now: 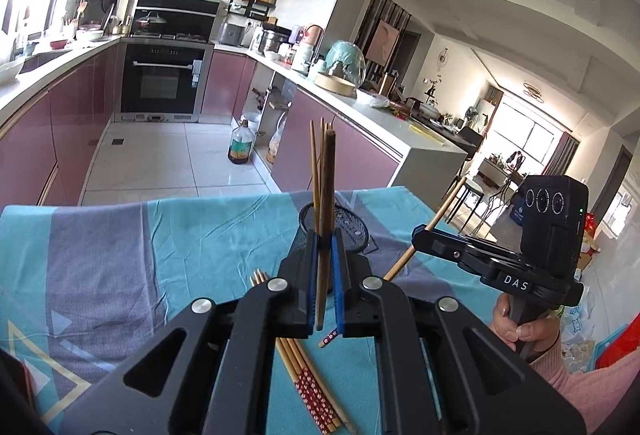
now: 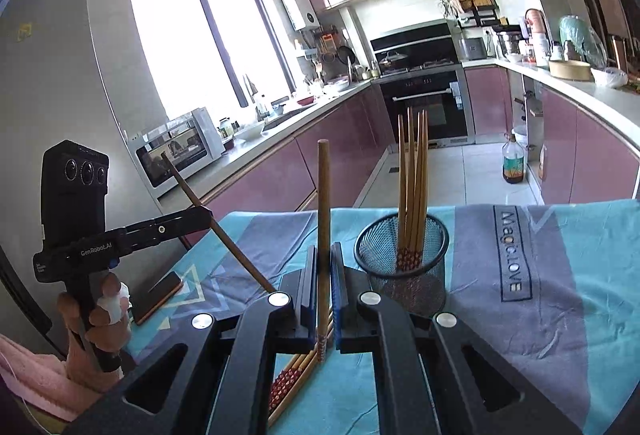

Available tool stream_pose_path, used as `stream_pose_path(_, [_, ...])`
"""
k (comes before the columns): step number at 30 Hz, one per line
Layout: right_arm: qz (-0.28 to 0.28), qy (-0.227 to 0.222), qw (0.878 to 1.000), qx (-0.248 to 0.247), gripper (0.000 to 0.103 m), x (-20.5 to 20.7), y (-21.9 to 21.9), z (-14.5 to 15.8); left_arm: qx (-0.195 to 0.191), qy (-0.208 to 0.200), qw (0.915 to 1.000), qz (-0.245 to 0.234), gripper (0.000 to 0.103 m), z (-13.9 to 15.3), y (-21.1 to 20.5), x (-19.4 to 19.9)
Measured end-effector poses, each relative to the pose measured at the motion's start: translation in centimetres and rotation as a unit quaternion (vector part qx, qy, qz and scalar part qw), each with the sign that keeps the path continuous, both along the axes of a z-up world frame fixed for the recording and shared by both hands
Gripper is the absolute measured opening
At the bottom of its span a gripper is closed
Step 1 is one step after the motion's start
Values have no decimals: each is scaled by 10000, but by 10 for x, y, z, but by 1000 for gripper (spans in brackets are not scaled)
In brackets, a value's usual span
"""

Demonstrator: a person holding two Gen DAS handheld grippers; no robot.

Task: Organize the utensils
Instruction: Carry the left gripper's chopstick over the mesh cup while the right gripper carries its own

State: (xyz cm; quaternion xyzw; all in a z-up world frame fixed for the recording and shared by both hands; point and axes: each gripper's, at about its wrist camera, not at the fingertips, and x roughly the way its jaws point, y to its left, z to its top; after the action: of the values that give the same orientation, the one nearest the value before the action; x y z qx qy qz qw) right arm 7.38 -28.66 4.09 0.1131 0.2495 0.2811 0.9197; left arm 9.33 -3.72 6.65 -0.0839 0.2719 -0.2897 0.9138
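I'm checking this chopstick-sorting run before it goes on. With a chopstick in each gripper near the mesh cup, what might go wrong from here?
1. The left gripper and right gripper each pinch one chopstick by a narrow grip, so either may pivot or slip.
2. The mesh cup already holds upright chopsticks; a new one may jam against them or tip the light cup.
3. The loose chopsticks on the tablecloth lie below the grippers and may get knocked.

kitchen, mauve cabinets (image 2: 328, 155) | white tile floor (image 1: 160, 155) | built-in black oven (image 2: 426, 107) | big window (image 2: 208, 47) blasting daylight | pale walls
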Motion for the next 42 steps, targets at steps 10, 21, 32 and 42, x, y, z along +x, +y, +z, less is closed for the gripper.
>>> stream_pose_path(10, [-148, -436, 9988, -156, 5, 13, -12, 32, 1, -243, 9997, 3, 7, 27, -17, 19])
stream_pose_path(21, [-279, -809, 9962, -162, 5, 24, -24, 62, -43, -588, 9982, -51, 7, 66, -31, 35])
stream_pose_path(32, [-557, -947, 9935, -294, 5, 42, -31, 68, 7, -618, 9981, 23, 7, 74, -41, 55])
stream_pose_path(42, [-549, -404, 9965, -479, 5, 69, -23, 35, 371, -294, 9989, 9, 7, 50, -44, 71])
